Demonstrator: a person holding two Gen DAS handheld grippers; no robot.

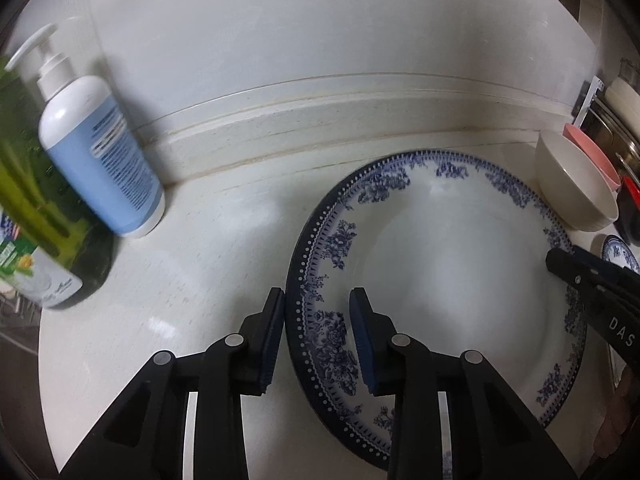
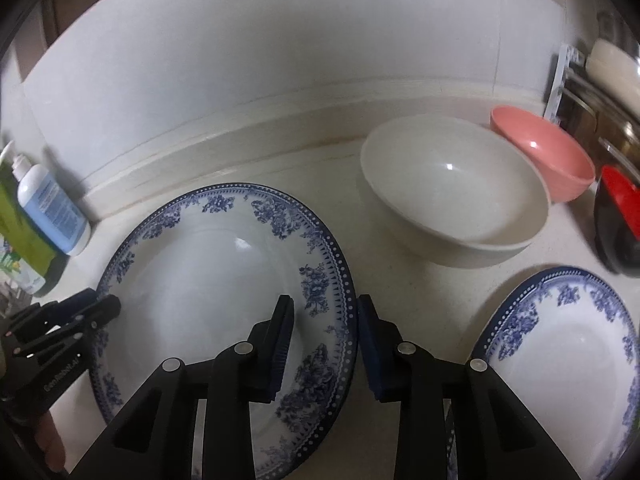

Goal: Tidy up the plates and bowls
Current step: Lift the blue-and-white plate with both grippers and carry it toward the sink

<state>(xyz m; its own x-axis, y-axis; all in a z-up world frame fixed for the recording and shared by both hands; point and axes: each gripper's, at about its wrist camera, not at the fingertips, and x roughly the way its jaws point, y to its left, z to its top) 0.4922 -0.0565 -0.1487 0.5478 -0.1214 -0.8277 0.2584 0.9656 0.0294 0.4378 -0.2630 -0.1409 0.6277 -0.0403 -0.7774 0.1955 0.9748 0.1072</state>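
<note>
While the left gripper point(image 1: 316, 332) and right gripper point(image 2: 324, 340) each straddle opposite rims of the blue-patterned plate point(image 2: 208, 280) at lower centre, jaws wide, uneven closing could tip it toward the cream bowl point(image 2: 452, 192), right.

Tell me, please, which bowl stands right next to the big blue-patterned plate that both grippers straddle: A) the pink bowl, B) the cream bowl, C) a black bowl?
B: the cream bowl sits beside the big plate, and the pink bowl lies behind it, farther from the plate.
</note>
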